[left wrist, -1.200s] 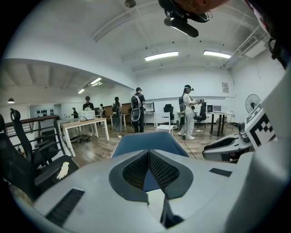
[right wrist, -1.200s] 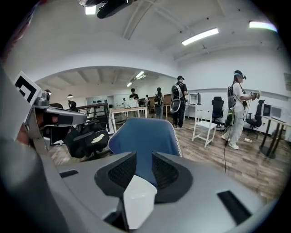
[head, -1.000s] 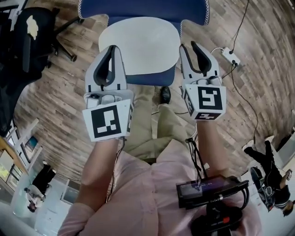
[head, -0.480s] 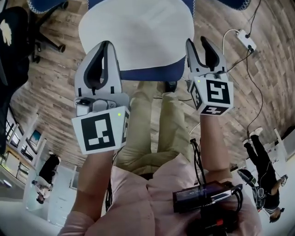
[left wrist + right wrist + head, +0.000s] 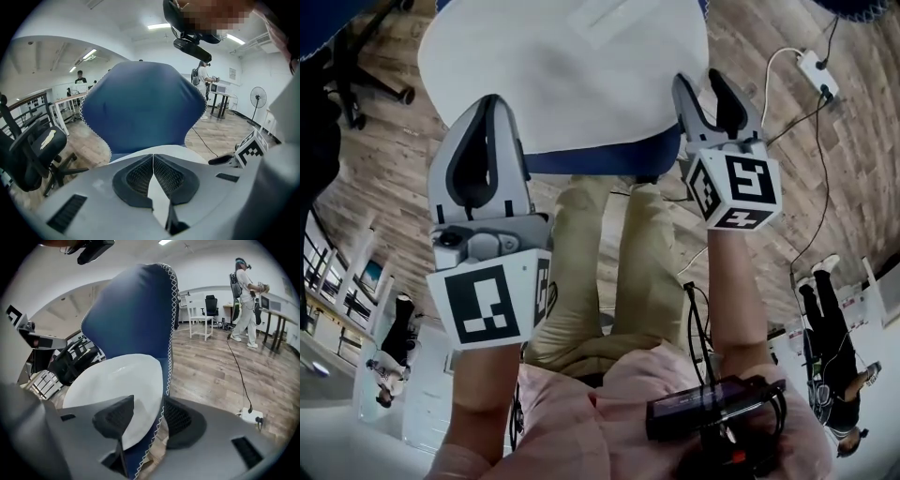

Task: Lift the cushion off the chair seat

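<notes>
The cushion [image 5: 572, 66], a white rounded pad, lies flat on the blue chair seat [image 5: 591, 159] at 12 o'clock in the head view, and only a blue strip of the seat shows along its near edge. The blue chair back [image 5: 140, 108], trimmed with white zigzag stitching, rises behind it. At the cushion's 4 o'clock edge the right gripper [image 5: 698, 82] is released, its jaws spread. In the right gripper view the cushion's rim and the stitched seat edge pass between them, one pad over the white surface and the other out over the floor. Whether either pad touches cannot be told. At the cushion's 8 o'clock edge the left gripper [image 5: 487, 101] is clenched, its dark ribbed pads meeting tip to tip. A white wedge shows through the gap behind the tips, and the cushion lies just beyond them. Each gripper carries its marker cube toward the person. Below the seat, at 6 o'clock, are the person's tan trousers [image 5: 619, 262], with a black device [image 5: 712, 408] at the waist. The wooden floor [image 5: 375, 178] surrounds the chair. A white power strip [image 5: 818, 66] with its cable lies at 2 o'clock, and a black office chair [image 5: 33, 150] stands off to the left at 9 o'clock.
</notes>
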Tool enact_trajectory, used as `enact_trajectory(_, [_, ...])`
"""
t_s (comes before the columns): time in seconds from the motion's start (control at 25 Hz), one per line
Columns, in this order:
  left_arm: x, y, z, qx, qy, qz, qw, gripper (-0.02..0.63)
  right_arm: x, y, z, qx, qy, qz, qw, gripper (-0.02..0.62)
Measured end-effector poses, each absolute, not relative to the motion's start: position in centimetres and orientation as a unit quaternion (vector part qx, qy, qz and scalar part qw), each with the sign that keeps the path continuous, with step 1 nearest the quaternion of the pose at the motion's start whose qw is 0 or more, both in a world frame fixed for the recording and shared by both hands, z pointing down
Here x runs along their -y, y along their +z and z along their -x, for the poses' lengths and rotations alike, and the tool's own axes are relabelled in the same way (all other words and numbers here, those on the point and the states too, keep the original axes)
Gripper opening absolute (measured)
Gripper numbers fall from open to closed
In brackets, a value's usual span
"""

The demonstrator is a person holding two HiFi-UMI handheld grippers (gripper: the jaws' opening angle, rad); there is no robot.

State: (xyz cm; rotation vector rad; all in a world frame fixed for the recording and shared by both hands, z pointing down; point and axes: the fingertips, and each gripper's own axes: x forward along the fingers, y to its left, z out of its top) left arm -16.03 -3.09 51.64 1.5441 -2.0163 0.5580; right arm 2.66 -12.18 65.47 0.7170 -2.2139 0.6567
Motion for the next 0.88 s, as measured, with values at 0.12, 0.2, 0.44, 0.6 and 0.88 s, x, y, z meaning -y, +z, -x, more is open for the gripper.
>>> enact_trajectory(0.12, [3.3,51.7,16.3,0.748,0.211,-0.572,0.264,0.014,12.1,66.4,-2.5,0.850,0.276,-0.279,0.351,0.199])
enact_trajectory(0.2, [3.3,51.8,16.5,0.749,0.212,-0.571,0.262,0.014,12.2,67.0,-2.3,0.844,0.301,-0.281,0.344,0.198])
enact_trajectory(0.44, [3.4,50.8,16.1,0.752,0.206,-0.573,0.251,0.014,11.6,67.4,-2.2,0.827,0.371,-0.268,0.326,0.139])
enact_trajectory(0.6, [3.3,48.7,16.1,0.758,0.200,-0.571,0.243,0.014,11.2,65.1,-1.4,0.835,0.355,-0.261,0.330,0.070])
enact_trajectory(0.88, [2.5,42.6,16.7,0.780,0.175,-0.561,0.215,0.014,10.0,57.5,0.4,0.860,0.326,-0.248,0.304,0.041])
